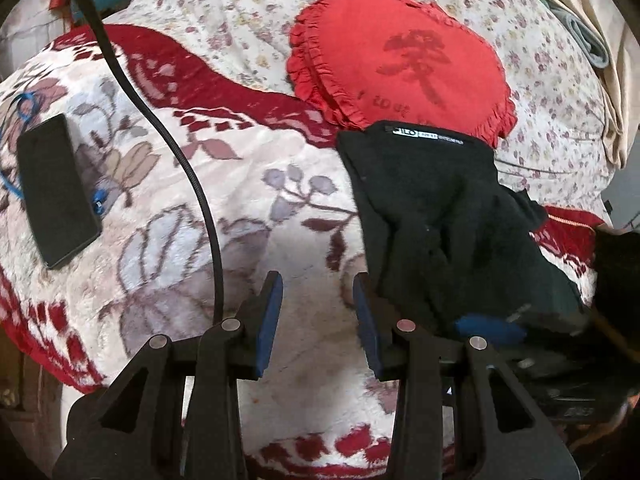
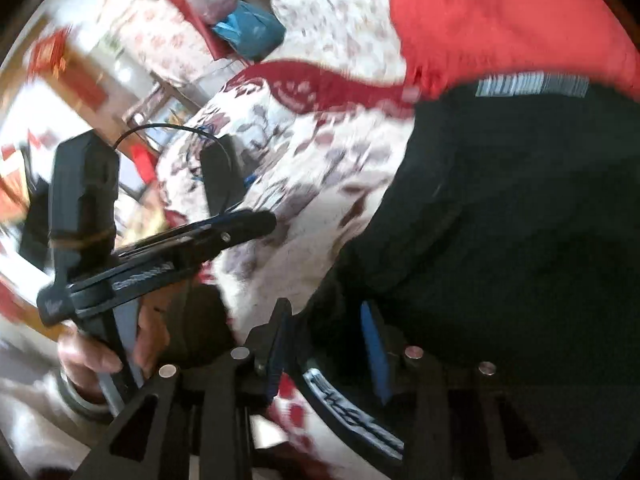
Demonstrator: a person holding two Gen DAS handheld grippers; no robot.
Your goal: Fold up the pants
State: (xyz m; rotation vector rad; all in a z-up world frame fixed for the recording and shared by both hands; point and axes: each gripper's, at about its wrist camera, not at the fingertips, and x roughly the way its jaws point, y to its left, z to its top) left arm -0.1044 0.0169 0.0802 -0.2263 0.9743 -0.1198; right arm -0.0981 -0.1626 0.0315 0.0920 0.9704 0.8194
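Note:
The black pants lie bunched on the floral blanket, waistband label toward the red cushion. My left gripper is open and empty above the blanket, just left of the pants' near edge. In the blurred right wrist view the pants fill the right side. My right gripper is open, with black cloth between and under its fingers. The left gripper shows at the left of that view, held by a hand.
A red frilled cushion lies behind the pants. A black phone with a blue cord lies on the blanket at the left. A black cable crosses the blanket. Beige cloth is at the far right.

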